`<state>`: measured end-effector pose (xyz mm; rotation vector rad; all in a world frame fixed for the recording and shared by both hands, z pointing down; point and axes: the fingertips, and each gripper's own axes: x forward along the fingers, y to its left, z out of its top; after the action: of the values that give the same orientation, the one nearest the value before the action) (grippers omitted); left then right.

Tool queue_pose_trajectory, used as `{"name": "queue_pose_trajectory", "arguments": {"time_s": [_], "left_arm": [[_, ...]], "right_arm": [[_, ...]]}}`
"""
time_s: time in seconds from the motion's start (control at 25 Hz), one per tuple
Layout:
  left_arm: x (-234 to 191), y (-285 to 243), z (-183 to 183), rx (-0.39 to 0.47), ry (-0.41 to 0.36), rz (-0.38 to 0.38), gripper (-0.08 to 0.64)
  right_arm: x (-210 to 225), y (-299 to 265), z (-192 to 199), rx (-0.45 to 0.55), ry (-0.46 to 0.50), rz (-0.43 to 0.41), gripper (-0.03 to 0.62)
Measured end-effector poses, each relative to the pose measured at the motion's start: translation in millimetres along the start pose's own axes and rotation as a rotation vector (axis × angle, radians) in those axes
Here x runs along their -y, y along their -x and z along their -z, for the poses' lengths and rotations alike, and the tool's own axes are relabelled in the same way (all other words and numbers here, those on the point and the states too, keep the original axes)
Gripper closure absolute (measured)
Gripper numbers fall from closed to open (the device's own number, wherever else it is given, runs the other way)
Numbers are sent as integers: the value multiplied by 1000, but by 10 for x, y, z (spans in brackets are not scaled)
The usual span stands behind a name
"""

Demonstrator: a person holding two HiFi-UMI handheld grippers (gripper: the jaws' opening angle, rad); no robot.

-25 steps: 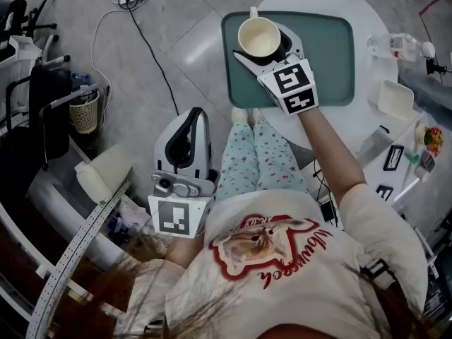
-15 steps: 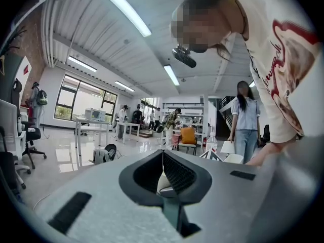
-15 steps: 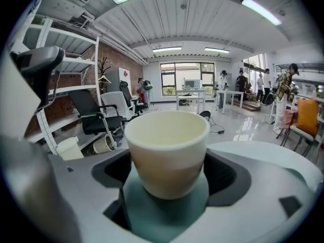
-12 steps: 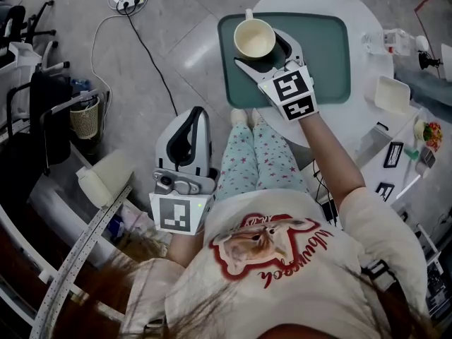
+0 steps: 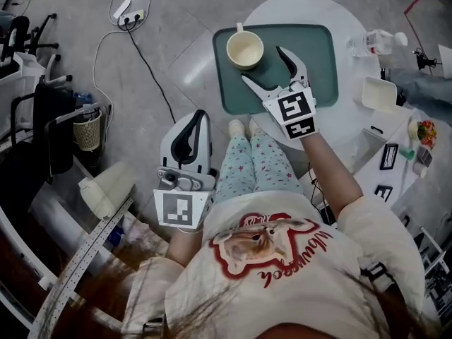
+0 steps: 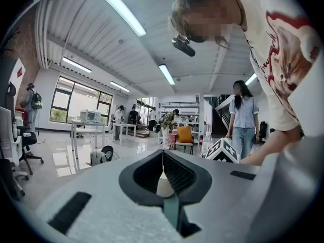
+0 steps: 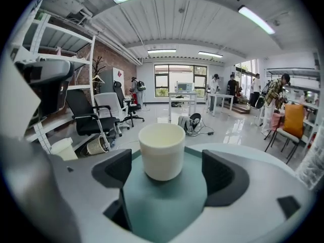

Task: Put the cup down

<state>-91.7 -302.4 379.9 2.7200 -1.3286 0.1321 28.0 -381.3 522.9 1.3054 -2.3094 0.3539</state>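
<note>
A cream cup (image 5: 244,49) stands upright on the far left part of the green tray (image 5: 311,55), free of any hold. My right gripper (image 5: 265,66) is open just behind it, jaws spread, and does not touch it. In the right gripper view the cup (image 7: 162,150) sits on the tray (image 7: 167,206) a little beyond the parted jaws of the right gripper (image 7: 170,169). The left gripper (image 5: 192,120) hangs low beside the person's knees, off the table, shut on nothing. Its jaws meet in the left gripper view (image 6: 162,158).
The tray lies on a round white table (image 5: 311,6). A plastic bottle (image 5: 374,42) and a white box (image 5: 379,94) stand at the table's right. On the floor are a cable with a power strip (image 5: 131,6) and a wicker basket (image 5: 88,129). Office chairs (image 7: 93,118) stand further off.
The right gripper held the cup above the tray, then opened and pulled back toward the person. The cup now stands alone on the tray. The left gripper stayed put.
</note>
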Motion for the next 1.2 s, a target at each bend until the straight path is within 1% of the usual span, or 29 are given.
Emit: {"name": "queue_pose_trajectory", "arguments": {"time_s": [0.12,0.24,0.36,0.56,0.68,0.84,0.88,0.96,1.08,1.2], "left_arm": [[25,-8,-38,1,0,8,545],[56,-32,-106,11,-3,24,545],[70,-54,-225,32,-16,33,545],[149,-21,-395,47,-39,45,545],[205,-15,-483,58,-57,59,545],[282,3,-612,78,-65,70,545],[305,8,-637,82,-68,73,545],[361,13,-685,90,-74,81,545],[433,11,-767,107,-82,89,545],[491,8,-852,123,-87,96,545]], "right_arm": [[36,187,-203,44,-11,18,178],[47,358,-452,92,-16,18,178],[29,518,-683,139,-17,13,178],[13,862,-950,188,-13,19,179],[4,1064,-1163,234,-3,26,192],[-36,1274,-1442,283,29,32,251],[-34,1332,-1492,296,30,39,280],[-30,1471,-1599,328,37,59,364],[-95,1660,-1796,378,62,60,419],[-126,1788,-1849,391,64,61,471]]}}
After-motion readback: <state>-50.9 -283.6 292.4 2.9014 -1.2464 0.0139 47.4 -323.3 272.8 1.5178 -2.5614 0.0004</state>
